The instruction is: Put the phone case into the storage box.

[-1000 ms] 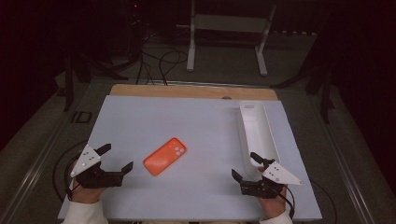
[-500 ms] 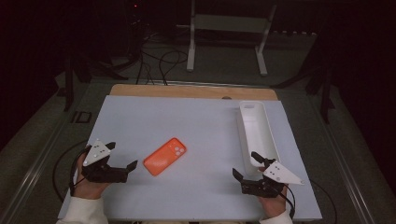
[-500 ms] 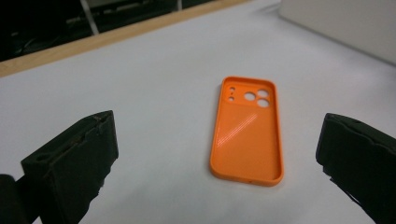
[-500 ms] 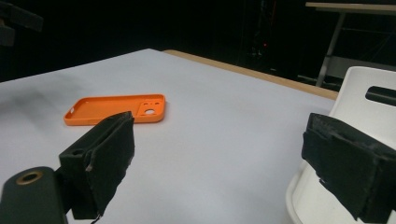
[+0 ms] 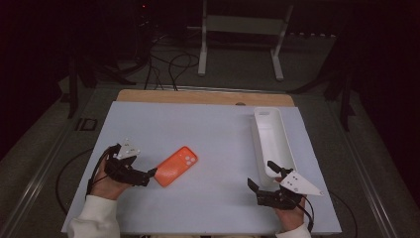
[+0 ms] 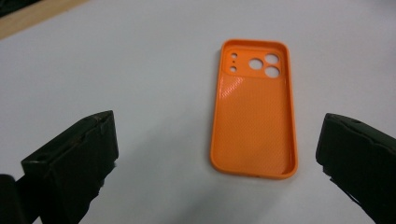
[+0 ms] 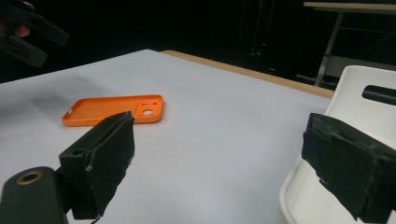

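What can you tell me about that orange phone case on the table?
The orange phone case is an empty, rubbery-looking shell lying flat with its hollow side up on the white table. It has round camera holes at one end and a raised rim. The open left gripper points at it, close by its near end.

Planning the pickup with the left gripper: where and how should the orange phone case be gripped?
Probably across its two long raised edges near the plain end, coming from above. The orange phone case lies flat, open side up, lengthwise between the left gripper's open jaws.
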`<state>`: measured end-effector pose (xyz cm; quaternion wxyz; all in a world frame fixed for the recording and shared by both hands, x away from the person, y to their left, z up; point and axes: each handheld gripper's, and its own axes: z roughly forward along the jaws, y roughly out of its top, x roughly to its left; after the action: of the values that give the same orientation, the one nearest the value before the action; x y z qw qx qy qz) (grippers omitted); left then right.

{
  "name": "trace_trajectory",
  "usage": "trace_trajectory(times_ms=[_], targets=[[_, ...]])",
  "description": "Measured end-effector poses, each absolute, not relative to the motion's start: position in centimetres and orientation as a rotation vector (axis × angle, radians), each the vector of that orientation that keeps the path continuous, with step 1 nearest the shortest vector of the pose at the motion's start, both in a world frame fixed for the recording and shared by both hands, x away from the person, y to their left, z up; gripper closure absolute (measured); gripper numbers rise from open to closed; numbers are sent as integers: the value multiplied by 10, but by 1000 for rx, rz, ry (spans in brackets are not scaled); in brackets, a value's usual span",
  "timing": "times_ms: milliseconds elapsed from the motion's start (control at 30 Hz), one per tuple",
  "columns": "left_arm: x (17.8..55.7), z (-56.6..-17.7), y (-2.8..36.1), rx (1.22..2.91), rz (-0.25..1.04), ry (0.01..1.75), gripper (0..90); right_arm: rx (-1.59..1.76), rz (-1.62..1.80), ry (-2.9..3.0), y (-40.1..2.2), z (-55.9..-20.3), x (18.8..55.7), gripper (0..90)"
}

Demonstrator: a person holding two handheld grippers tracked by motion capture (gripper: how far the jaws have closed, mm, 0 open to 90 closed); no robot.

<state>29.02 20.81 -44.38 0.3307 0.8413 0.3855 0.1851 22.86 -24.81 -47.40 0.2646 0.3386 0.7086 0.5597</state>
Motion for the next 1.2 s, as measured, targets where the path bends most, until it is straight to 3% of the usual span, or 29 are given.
trace_trajectory(times_ms=[1200], targets=[[320, -466, 182, 2383, 360, 988, 0, 915, 1512, 1916, -248, -474, 229, 92]])
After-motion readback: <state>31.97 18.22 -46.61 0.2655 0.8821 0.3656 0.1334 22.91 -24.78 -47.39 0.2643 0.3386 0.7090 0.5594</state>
